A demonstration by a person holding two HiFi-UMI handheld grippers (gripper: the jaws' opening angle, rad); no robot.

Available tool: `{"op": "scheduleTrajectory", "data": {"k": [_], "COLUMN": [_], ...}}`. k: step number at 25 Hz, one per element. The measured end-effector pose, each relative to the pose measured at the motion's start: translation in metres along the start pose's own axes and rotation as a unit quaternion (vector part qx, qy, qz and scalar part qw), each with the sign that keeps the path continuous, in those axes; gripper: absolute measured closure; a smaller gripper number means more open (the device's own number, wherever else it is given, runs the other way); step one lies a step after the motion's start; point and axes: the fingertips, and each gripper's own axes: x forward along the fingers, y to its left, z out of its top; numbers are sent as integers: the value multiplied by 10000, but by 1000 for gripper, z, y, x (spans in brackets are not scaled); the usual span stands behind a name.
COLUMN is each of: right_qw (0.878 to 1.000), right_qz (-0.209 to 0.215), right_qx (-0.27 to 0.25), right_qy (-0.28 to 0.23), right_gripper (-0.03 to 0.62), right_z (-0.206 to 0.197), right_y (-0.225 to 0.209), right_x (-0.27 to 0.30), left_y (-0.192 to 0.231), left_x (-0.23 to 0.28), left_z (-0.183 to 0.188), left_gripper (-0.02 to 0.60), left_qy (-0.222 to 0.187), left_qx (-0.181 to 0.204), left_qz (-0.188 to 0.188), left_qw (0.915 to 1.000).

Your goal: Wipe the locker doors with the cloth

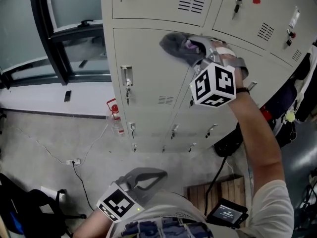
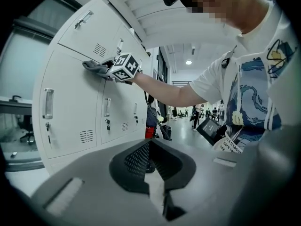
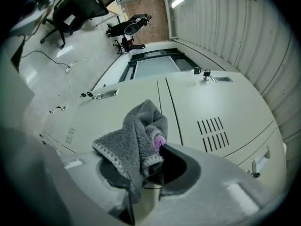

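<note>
Left gripper (image 1: 157, 173) hangs low by the belly, fingers together, empty. Right gripper (image 1: 199, 52) has its fingers clamped on the grey cloth (image 1: 176, 45), pressed near the top of one locker door (image 1: 148, 78). Looks like plenty of doors are left.

A clear bottle with a red cap (image 1: 115, 117) sits on the grey floor (image 1: 39, 138). Below-left of the bottle lies a white socket strip (image 1: 73, 161) with its cable. Up-left of the bottle is a dark-framed window (image 1: 54, 43), with a small black object (image 1: 67, 95) on its ledge. Far right of the bottle and lower are a slatted wooden board (image 1: 225, 187) and a lit screen (image 1: 227, 213)
</note>
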Motion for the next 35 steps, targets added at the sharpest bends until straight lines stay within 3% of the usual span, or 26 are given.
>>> {"op": "scheduleTrajectory", "data": {"k": [25,35], "right_qw": [9947,9838], "right_qz": [1019,1717], "right_qx": [-25,-198], "right_qy": [122,480], "right_gripper": [491,491], "right_z": [-11,-23], "right_y": [151,240], "right_x": [31,39], "left_y": [11,12], "left_x": [-2,-10], "left_z": [-14,-16], "left_gripper": [578,578], "left_qy": [286,329], "left_qx": [-175,-167], "left_qz": [304,418], "left_qw": [9990,9984]}}
